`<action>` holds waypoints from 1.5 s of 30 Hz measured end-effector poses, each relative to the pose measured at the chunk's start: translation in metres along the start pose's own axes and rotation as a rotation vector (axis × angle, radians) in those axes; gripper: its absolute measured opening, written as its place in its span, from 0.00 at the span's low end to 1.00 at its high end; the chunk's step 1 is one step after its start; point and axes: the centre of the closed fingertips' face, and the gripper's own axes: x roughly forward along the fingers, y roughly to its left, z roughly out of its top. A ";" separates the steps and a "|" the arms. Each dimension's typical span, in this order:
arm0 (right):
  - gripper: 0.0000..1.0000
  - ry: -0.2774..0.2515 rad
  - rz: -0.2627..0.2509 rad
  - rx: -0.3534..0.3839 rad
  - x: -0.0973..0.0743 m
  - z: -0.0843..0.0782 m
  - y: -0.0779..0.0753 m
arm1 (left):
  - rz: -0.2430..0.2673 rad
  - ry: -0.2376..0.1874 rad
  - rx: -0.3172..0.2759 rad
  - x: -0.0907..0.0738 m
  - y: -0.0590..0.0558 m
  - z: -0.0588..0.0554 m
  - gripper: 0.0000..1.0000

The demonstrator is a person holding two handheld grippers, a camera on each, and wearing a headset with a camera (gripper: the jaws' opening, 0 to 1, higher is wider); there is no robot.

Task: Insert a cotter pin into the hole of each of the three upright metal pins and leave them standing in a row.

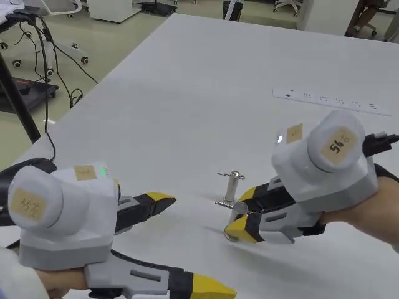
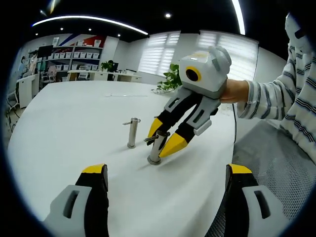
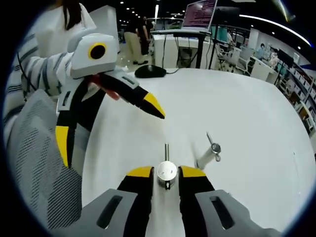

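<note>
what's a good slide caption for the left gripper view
Right gripper clamps an upright metal pin on the table, a second pin standing beside it, framed by the open left gripper.

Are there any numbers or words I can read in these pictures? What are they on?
"95": tan sticker on top of the right gripper, whose fingers hold a pin.
Too blurred to read: the sticker on the left gripper, and the marks on the white strip lying on the table.

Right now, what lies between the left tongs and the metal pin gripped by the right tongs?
Nothing: the left gripper view shows bare table from the open left tongs to the gripped pin. The other pin stands off to the side.
</note>
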 end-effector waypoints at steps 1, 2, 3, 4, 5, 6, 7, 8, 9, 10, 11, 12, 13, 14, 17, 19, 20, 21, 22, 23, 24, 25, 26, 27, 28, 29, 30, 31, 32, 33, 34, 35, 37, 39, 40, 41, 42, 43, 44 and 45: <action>0.21 -0.003 0.000 0.001 0.001 0.001 0.000 | 0.003 0.000 0.001 -0.001 0.000 0.000 0.99; 0.20 -0.004 0.001 -0.003 0.002 0.001 0.000 | 0.016 -0.009 -0.003 -0.002 0.001 0.001 0.99; 0.20 -0.002 0.000 -0.015 0.002 0.001 0.000 | 0.022 -0.014 -0.011 -0.003 0.002 0.001 0.99; 0.19 0.002 -0.006 -0.020 0.003 0.000 -0.001 | 0.029 -0.028 -0.025 -0.004 0.002 0.003 0.99; 0.18 0.005 -0.013 -0.024 0.003 0.000 -0.002 | 0.032 -0.035 -0.036 -0.004 0.003 0.004 0.99; 0.18 0.004 -0.009 -0.020 0.003 0.000 -0.002 | 0.036 -0.041 -0.045 -0.004 0.003 0.005 0.99; 0.16 -0.003 0.005 -0.009 0.004 0.001 0.000 | 0.039 -0.042 -0.047 -0.004 0.003 0.006 0.99; 0.16 -0.006 -0.004 -0.006 0.004 0.000 -0.002 | 0.042 -0.041 -0.047 -0.005 0.003 0.006 0.99; 0.16 -0.006 -0.003 -0.005 0.003 0.000 -0.001 | 0.043 -0.038 -0.046 -0.005 0.003 0.006 0.99; 0.16 -0.007 -0.003 -0.002 0.003 0.000 -0.001 | 0.044 -0.035 -0.045 -0.005 0.002 0.006 0.99; 0.16 -0.012 -0.007 -0.001 0.003 0.000 -0.001 | 0.045 -0.033 -0.046 -0.005 0.001 0.006 0.99; 0.16 -0.016 -0.009 -0.001 0.003 0.000 -0.001 | 0.047 -0.030 -0.049 -0.005 0.001 0.006 0.99; 0.15 -0.018 -0.012 0.000 0.003 0.000 -0.001 | 0.049 -0.028 -0.051 -0.005 0.002 0.005 0.99; 0.15 -0.021 -0.015 0.000 0.003 0.000 -0.001 | 0.051 -0.026 -0.053 -0.005 0.002 0.005 0.99; 0.14 -0.029 -0.024 0.006 0.002 -0.001 -0.001 | 0.057 -0.021 -0.057 -0.005 0.001 0.004 0.99; 0.14 -0.031 -0.023 -0.027 0.000 -0.002 0.001 | 0.059 -0.019 -0.053 -0.005 0.001 0.004 0.99; 0.14 -0.038 -0.022 -0.042 -0.002 -0.002 0.003 | 0.059 -0.021 -0.053 -0.004 0.000 0.005 0.99; 0.14 -0.043 -0.020 -0.036 -0.004 -0.002 0.004 | 0.060 -0.023 -0.053 -0.004 0.000 0.005 0.99; 0.14 -0.056 -0.008 -0.034 -0.008 -0.001 0.005 | 0.061 -0.025 -0.053 -0.004 0.000 0.006 0.99; 0.14 -0.064 0.001 -0.036 -0.010 -0.001 0.007 | 0.060 -0.027 -0.053 -0.003 -0.001 0.006 0.99; 0.14 -0.069 0.008 -0.037 -0.013 -0.002 0.007 | 0.058 -0.028 -0.054 -0.002 -0.001 0.007 0.99; 0.14 -0.071 0.015 -0.036 -0.017 -0.004 0.008 | 0.055 -0.028 -0.053 -0.002 -0.002 0.007 0.99; 0.14 -0.070 0.022 -0.047 -0.019 -0.006 0.009 | 0.051 -0.027 -0.050 -0.001 -0.003 0.007 0.99; 0.14 -0.071 0.025 -0.063 -0.022 -0.008 0.010 | 0.048 -0.026 -0.047 0.000 -0.004 0.007 0.99; 0.14 -0.070 0.027 -0.072 -0.026 -0.011 0.010 | 0.042 -0.022 -0.044 0.000 -0.006 0.007 0.99; 0.14 -0.068 0.036 -0.093 -0.031 -0.015 0.011 | 0.039 -0.022 -0.042 0.000 -0.006 0.007 0.99; 0.14 -0.069 0.045 -0.107 -0.037 -0.020 0.012 | 0.034 -0.020 -0.040 0.000 -0.007 0.007 0.99; 0.14 -0.069 0.046 -0.101 -0.041 -0.023 0.011 | 0.032 -0.018 -0.039 0.000 -0.007 0.007 0.99; 0.14 -0.068 0.052 -0.107 -0.048 -0.029 0.010 | 0.031 -0.016 -0.035 0.000 -0.007 0.007 0.99; 0.14 -0.065 0.055 -0.112 -0.053 -0.032 0.009 | 0.031 -0.013 -0.033 0.000 -0.007 0.007 0.99; 0.14 -0.061 0.056 -0.121 -0.057 -0.036 0.009 | 0.030 -0.011 -0.032 -0.001 -0.007 0.007 0.99; 0.14 -0.055 0.056 -0.136 -0.065 -0.042 0.007 | 0.029 -0.007 -0.030 -0.001 -0.007 0.006 0.99; 0.14 -0.046 0.055 -0.151 -0.076 -0.051 0.002 | 0.027 -0.003 -0.028 -0.001 -0.006 0.006 0.99; 0.14 -0.038 0.053 -0.162 -0.085 -0.060 -0.004 | 0.027 0.006 -0.023 -0.001 -0.007 0.006 0.99; 0.14 -0.036 0.050 -0.162 -0.088 -0.062 -0.007 | 0.026 0.008 -0.021 -0.001 -0.007 0.006 0.99; 0.14 -0.032 0.048 -0.164 -0.093 -0.067 -0.011 | 0.026 0.011 -0.020 -0.001 -0.007 0.007 0.99; 0.14 -0.030 0.046 -0.161 -0.095 -0.069 -0.014 | 0.027 0.012 -0.019 -0.001 -0.007 0.007 0.99; 0.14 -0.029 0.045 -0.160 -0.098 -0.072 -0.017 | 0.027 0.013 -0.018 -0.001 -0.007 0.007 0.99; 0.14 -0.027 0.042 -0.164 -0.101 -0.075 -0.022 | 0.028 0.012 -0.017 -0.001 -0.007 0.007 0.99; 0.14 -0.025 0.040 -0.162 -0.102 -0.077 -0.025 | 0.027 0.012 -0.019 -0.001 -0.007 0.008 0.99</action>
